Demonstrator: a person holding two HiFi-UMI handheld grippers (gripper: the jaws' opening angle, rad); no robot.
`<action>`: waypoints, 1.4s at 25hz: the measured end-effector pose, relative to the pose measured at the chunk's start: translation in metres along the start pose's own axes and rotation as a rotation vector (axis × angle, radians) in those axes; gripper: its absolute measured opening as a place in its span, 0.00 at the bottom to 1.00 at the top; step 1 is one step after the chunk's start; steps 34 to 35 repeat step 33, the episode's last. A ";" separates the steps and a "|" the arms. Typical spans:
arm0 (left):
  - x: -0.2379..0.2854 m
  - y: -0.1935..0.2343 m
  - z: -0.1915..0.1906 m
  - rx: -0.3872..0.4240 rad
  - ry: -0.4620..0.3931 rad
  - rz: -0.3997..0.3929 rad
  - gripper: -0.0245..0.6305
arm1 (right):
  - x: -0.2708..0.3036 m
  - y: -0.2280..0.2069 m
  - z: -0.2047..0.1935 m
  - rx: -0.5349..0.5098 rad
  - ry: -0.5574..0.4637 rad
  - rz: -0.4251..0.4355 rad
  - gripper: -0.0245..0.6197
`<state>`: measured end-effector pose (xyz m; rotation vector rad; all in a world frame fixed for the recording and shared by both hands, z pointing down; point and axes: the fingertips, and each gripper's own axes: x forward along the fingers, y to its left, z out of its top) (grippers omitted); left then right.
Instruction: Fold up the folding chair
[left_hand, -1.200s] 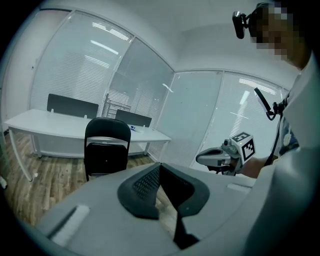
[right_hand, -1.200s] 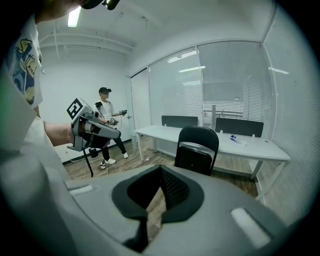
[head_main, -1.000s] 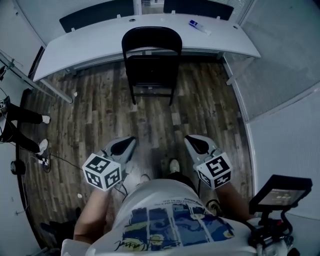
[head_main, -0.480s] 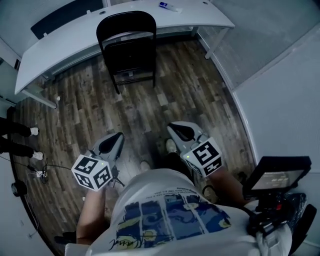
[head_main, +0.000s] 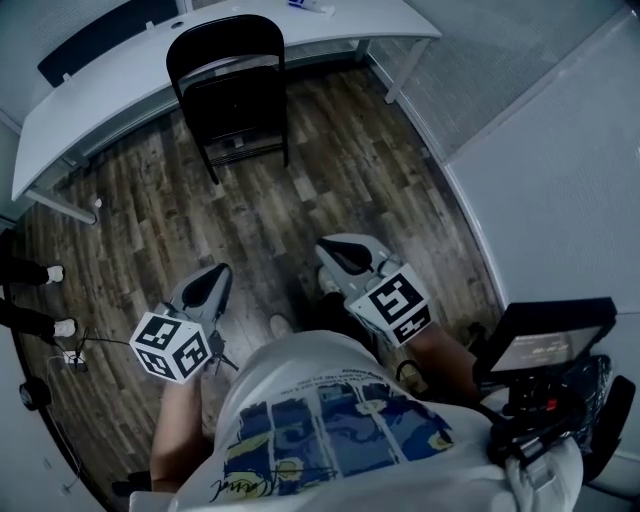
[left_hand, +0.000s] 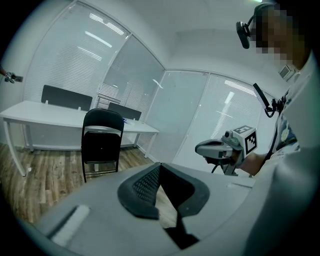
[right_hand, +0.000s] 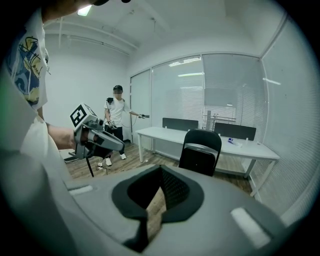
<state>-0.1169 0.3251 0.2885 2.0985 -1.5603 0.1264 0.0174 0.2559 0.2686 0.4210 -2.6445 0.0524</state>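
The black folding chair (head_main: 230, 90) stands unfolded on the wood floor, its back against the white desk (head_main: 90, 115), well ahead of me. My left gripper (head_main: 212, 276) and right gripper (head_main: 332, 250) are held low in front of my body, both shut and empty, and both far from the chair. In the left gripper view the chair (left_hand: 101, 145) is ahead on the left, and the right gripper (left_hand: 212, 148) hangs at the right. In the right gripper view the chair (right_hand: 200, 151) is ahead, with the left gripper (right_hand: 117, 144) at the left.
The long white desk (right_hand: 165, 134) with dark screens runs along the far wall; a small tube (head_main: 312, 6) lies on it. Another person (right_hand: 116, 129) stands at the left; their legs (head_main: 30, 272) show. Glass walls close the right side. A monitor rig (head_main: 545, 335) hangs at my right.
The chair has slid up and to the left in the head view as the view swung. Both grippers have shifted a little left in the picture, still shut and empty.
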 end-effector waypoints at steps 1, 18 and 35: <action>0.000 0.000 0.000 0.001 0.000 0.000 0.05 | 0.000 0.000 0.000 -0.001 -0.001 -0.001 0.04; 0.006 0.003 -0.008 -0.013 0.007 0.002 0.05 | 0.001 0.002 -0.007 -0.022 0.018 0.009 0.04; 0.007 -0.005 -0.026 -0.032 0.016 0.024 0.05 | -0.005 -0.002 -0.020 -0.039 0.012 0.018 0.04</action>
